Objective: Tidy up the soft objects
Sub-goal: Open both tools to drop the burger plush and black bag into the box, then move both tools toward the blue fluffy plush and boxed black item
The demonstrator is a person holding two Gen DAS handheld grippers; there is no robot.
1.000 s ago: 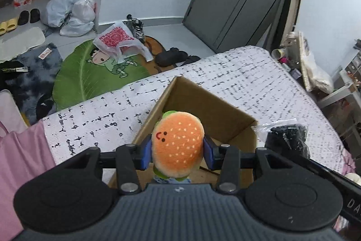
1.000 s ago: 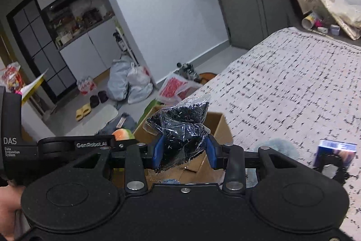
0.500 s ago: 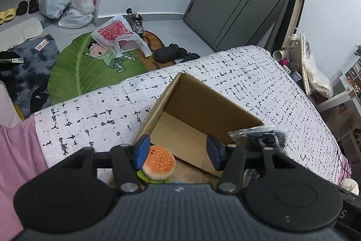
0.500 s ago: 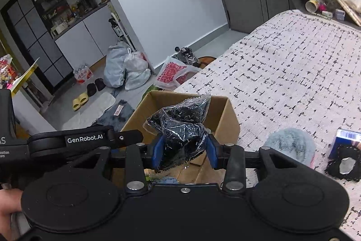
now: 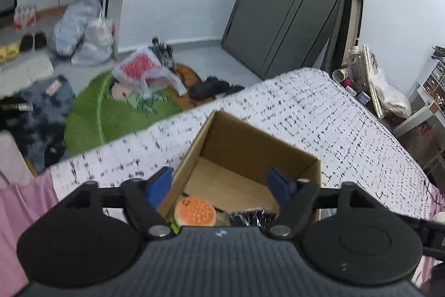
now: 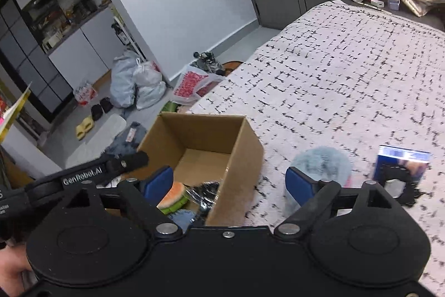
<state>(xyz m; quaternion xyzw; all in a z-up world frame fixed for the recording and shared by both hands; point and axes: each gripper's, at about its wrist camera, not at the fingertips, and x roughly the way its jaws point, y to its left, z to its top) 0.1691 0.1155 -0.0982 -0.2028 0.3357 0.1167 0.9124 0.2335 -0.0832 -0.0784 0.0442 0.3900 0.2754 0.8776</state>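
An open cardboard box (image 5: 244, 135) (image 6: 236, 157) stands on the white black-flecked bedspread (image 5: 319, 107) (image 6: 347, 74). A plush hamburger (image 5: 194, 212) (image 6: 172, 194) lies on the box floor near its front, and beside it lies a black item in a clear plastic bag (image 5: 254, 217) (image 6: 204, 192). My left gripper (image 5: 221, 185) hangs over the box, its jaws opening, nothing between them. My right gripper (image 6: 230, 184) hangs over the box's right wall, jaws opening and bare. A fluffy pale-blue plush (image 6: 322, 166) rests on the bedspread right of the box.
A blue carton with a black item in front (image 6: 400, 166) lies at the right on the bed. On the floor beyond are a green leaf rug (image 5: 111, 113), plastic bags (image 5: 89, 38), shoes and a dark door (image 5: 292, 4). A pink cloth (image 5: 19, 213) lies at the left.
Both grippers let go: the hamburger dropped from the left jaws into the box, then the bagged black item dropped from the right jaws beside it. Both pairs of jaws spread wide.
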